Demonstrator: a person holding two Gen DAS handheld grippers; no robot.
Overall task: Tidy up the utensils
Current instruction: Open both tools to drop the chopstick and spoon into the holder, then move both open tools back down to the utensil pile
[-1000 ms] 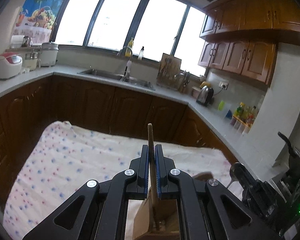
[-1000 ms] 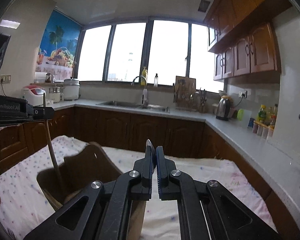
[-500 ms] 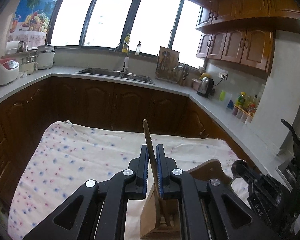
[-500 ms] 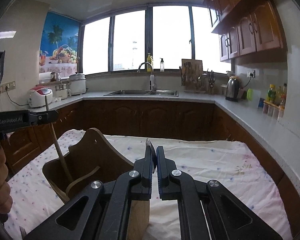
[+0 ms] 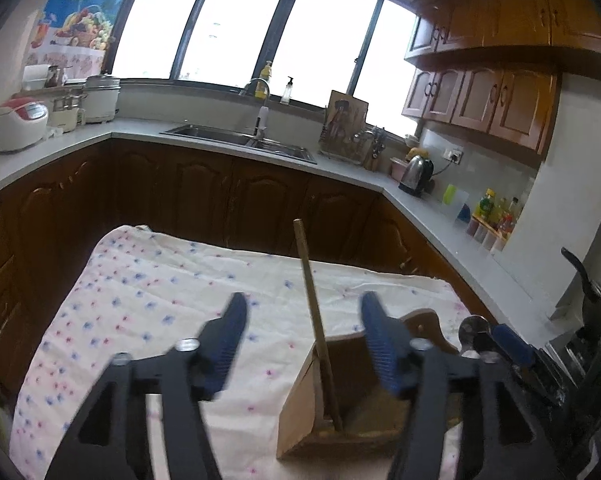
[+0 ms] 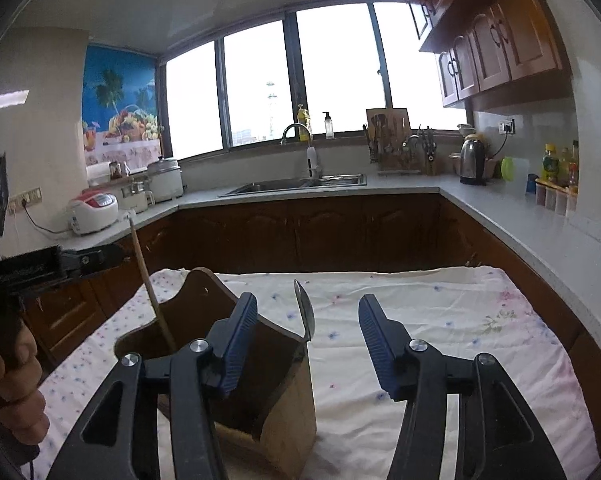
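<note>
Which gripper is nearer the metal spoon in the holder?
Right. The right gripper has its open jaws around the metal spoon. The left gripper is open around the wooden stick in the holder's other compartment.

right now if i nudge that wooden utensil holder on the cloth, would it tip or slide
The wooden holder looks thick-walled and rigid, so probably fairly heavy and stable. Its tall back panel may make a high push tip it. The loose tablecloth might bunch rather than let it slide. The wooden stick only leans inside, so it would likely shift.
</note>
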